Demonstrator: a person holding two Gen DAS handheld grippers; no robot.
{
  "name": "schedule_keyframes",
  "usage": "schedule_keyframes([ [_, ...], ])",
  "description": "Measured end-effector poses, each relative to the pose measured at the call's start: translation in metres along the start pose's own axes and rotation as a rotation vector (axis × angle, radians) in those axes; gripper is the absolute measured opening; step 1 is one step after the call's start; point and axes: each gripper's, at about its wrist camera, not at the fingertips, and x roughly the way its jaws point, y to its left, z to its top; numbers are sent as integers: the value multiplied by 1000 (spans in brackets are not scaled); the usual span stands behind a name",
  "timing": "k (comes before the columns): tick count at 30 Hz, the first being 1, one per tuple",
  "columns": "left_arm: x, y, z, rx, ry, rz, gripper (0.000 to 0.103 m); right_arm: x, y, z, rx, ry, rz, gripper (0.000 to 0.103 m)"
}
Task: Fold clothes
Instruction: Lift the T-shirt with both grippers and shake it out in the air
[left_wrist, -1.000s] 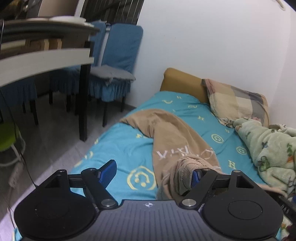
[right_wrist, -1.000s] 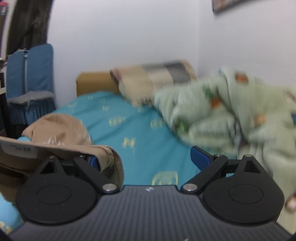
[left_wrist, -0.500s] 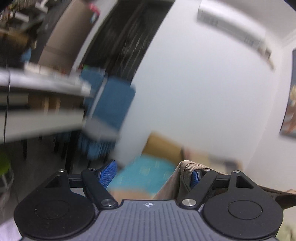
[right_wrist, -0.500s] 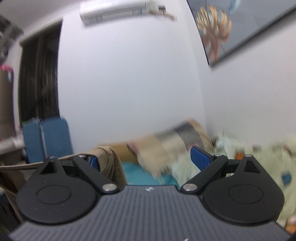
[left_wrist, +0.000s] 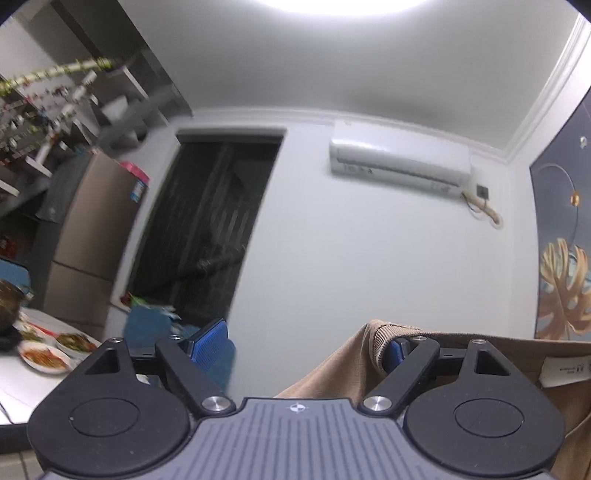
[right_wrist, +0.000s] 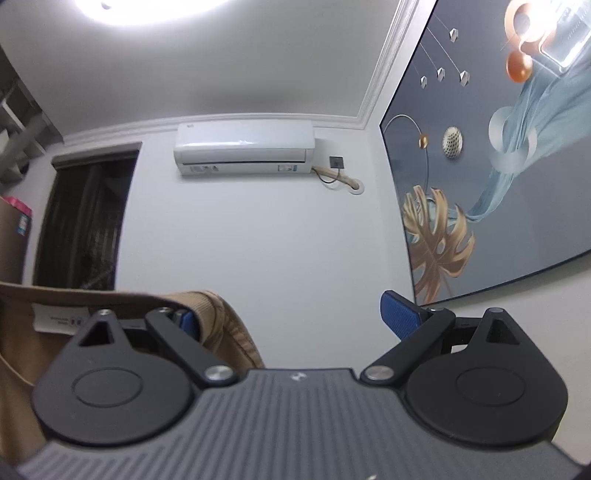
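Between the two grippers hangs the tan knitted garment (left_wrist: 491, 354), lifted high toward the ceiling, its ribbed hem stretched from one tool to the other with a white sewn-in label (right_wrist: 59, 319) showing on the inside face. On the left gripper (left_wrist: 306, 341) the cloth wraps only the right-hand blue-padded finger, hooked from within; the other finger stands clear in open air, and the jaws are opening with nothing pinched between the pads. The right gripper (right_wrist: 291, 321) mirrors this: its fingers are spread wide, the hem draped over the left-hand one, the other bare. So the garment looks hung on the spread fingers, not clamped.

As for folding, I judge it barely begun: the piece is held up and pulled taut along its hem, apparently to shake it straight, and no crease or fold shows. Laying it flat and every fold would then be left.

Around it there is plenty of free air ahead, up to the white wall with its white air conditioner (right_wrist: 243, 147) and the large grey wall painting (right_wrist: 498, 166) on the right. To the left a white counter (left_wrist: 22, 384) with plates of food (left_wrist: 44, 356) sits low and close, the edge to mind.
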Motion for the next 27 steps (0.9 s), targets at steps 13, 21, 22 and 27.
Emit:
schedule_keyframes([
  [13, 236, -7, -319, 59, 432, -28, 90, 174, -2, -316, -66, 501, -31, 96],
  [21, 438, -8, -556, 116, 608, 75, 90, 333, 26, -555, -119, 691, -46, 96],
  [22, 462, -2, -584, 112, 643, 91, 90, 344, 29, -584, -119, 719, -42, 96],
  [27, 543, 24, -708, 175, 809, 117, 89, 372, 41, -710, -111, 876, -36, 96],
])
